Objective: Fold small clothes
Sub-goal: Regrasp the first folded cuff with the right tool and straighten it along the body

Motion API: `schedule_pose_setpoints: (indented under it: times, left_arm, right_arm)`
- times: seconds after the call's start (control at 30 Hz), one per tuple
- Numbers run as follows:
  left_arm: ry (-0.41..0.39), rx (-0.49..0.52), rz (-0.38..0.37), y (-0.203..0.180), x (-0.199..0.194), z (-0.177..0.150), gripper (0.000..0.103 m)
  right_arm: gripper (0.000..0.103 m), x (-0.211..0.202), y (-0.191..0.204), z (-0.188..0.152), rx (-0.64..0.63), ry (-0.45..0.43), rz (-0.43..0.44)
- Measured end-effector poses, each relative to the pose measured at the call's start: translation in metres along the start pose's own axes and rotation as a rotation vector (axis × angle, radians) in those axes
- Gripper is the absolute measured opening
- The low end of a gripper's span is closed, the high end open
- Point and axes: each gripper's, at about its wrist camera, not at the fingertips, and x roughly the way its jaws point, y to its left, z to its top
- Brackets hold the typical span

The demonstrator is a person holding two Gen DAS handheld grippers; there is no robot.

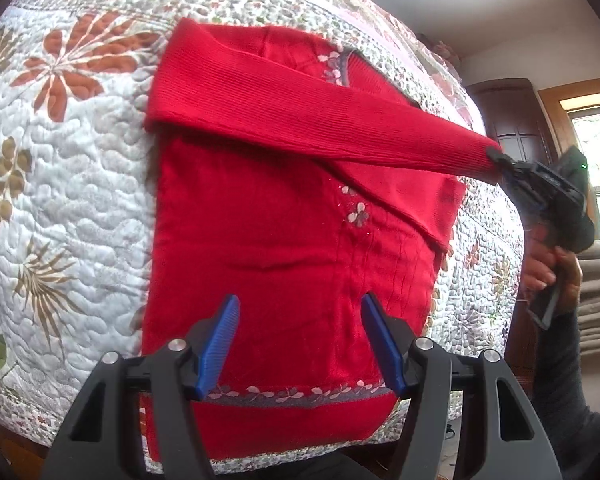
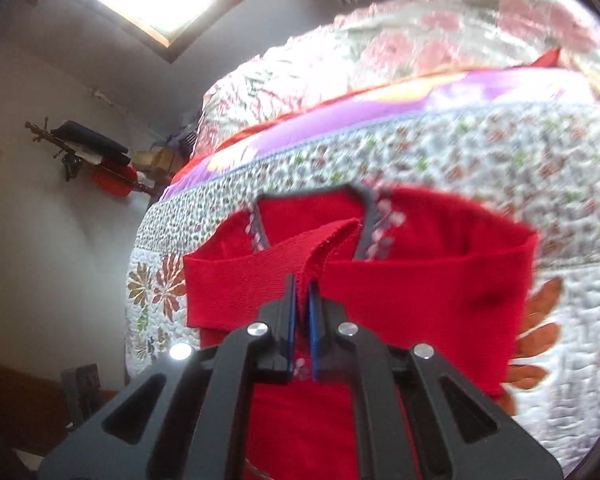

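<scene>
A: Okay, fabrics first. What's the surface?

B: Quilted bedspread [image 1: 80,200], white, puffy stitched pebble texture, rust and olive leaf prints, small-floral border at the edges. A glossy pink-flowered cover [image 2: 440,40] is bunched at the far end of the bed.

A: And the garment?

B: Red sweater [image 1: 268,240], fine knit, lying flat on the quilt. Grey hem band [image 1: 292,394] with pale embroidered leaves, same trim at the V-neck [image 2: 376,224], small flower motifs down the front. One ribbed sleeve [image 1: 300,120] is stretched diagonally across the chest, lifted off the body at the cuff end.

A: Right tool?

B: Right gripper [image 2: 302,292] has its blue ribbed pads pressed together on the sleeve cuff [image 2: 320,248]; ribbed edge sticks up between them. A hand [image 1: 556,272] grips its handle.

A: Left?

B: Left gripper [image 1: 298,316], black frame, blue pads spread wide, hovering over the lower sweater just above the hem band, holding nothing. Contact with the cloth — cannot tell.
</scene>
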Motion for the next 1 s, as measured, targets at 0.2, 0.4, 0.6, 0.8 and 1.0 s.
schedule_pose_setpoints:
  times: [0.2, 0.4, 0.6, 0.8, 1.0]
  left_arm:
    - [0.000, 0.001, 0.003, -0.003, 0.005, 0.005, 0.063]
    - [0.009, 0.015, 0.007, -0.007, 0.009, 0.006, 0.063]
    - [0.020, 0.020, 0.014, -0.009, 0.013, 0.007, 0.063]
    - [0.029, 0.022, 0.020, -0.008, 0.016, 0.011, 0.063]
    - [0.029, 0.030, 0.012, -0.011, 0.019, 0.015, 0.063]
  right_arm:
    - [0.004, -0.025, -0.028, -0.001, 0.033, -0.034, -0.054]
    - [0.004, -0.012, -0.085, -0.025, 0.135, 0.004, -0.099]
    - [0.004, 0.029, -0.145, -0.051, 0.261, 0.077, -0.107]
    - [0.004, 0.034, -0.146, -0.056, 0.256, 0.078, -0.123]
    - [0.004, 0.026, -0.135, -0.048, 0.220, 0.059, -0.160]
